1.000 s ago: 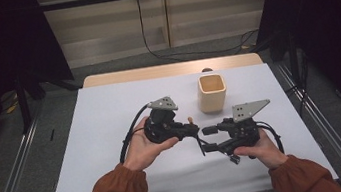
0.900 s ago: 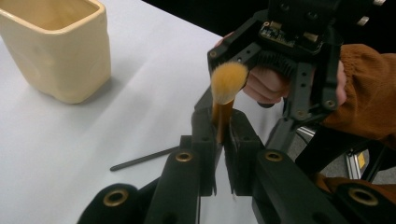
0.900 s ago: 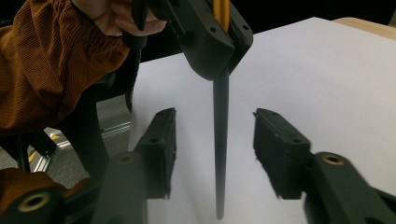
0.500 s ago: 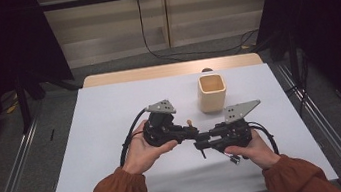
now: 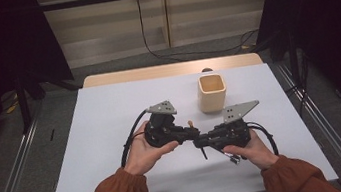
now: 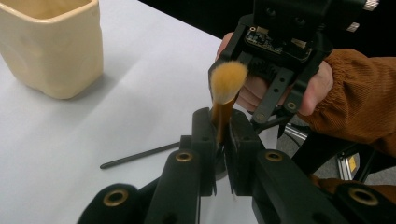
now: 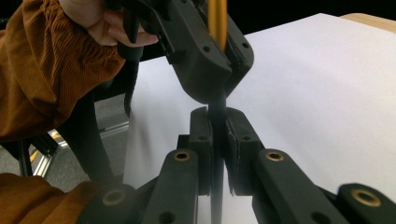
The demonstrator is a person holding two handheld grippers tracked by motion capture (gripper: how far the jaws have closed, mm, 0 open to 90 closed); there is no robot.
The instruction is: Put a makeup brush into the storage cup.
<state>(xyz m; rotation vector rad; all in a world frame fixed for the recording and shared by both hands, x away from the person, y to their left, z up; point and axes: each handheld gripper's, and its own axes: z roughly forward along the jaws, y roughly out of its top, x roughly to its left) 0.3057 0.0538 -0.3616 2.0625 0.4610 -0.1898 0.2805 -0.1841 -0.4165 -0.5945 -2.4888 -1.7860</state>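
A makeup brush with orange bristles [image 6: 227,81] and a gold ferrule [image 7: 217,18] stands upright in my left gripper [image 6: 221,123], which is shut on the ferrule. Its thin black handle [image 7: 217,100] runs down between the jaws of my right gripper [image 7: 217,116]. Those jaws have just been closing and now press on the handle. In the high view the left gripper [image 5: 194,132] and right gripper [image 5: 199,142] meet tip to tip over the table's front middle, each held in a hand with a rust sleeve. A cream square cup [image 5: 211,91] stands just behind them.
The white table top [image 5: 110,109] has wide bare room to the left and at the back. In the left gripper view the cup [image 6: 51,46] is at the upper left, and a thin black stick [image 6: 140,155] shows low beside the jaws. Metal rails run along both table sides.
The right hand has moved left, up to the left gripper. Its jaws have gone from apart to closed on the brush handle. The left hand has kept still.
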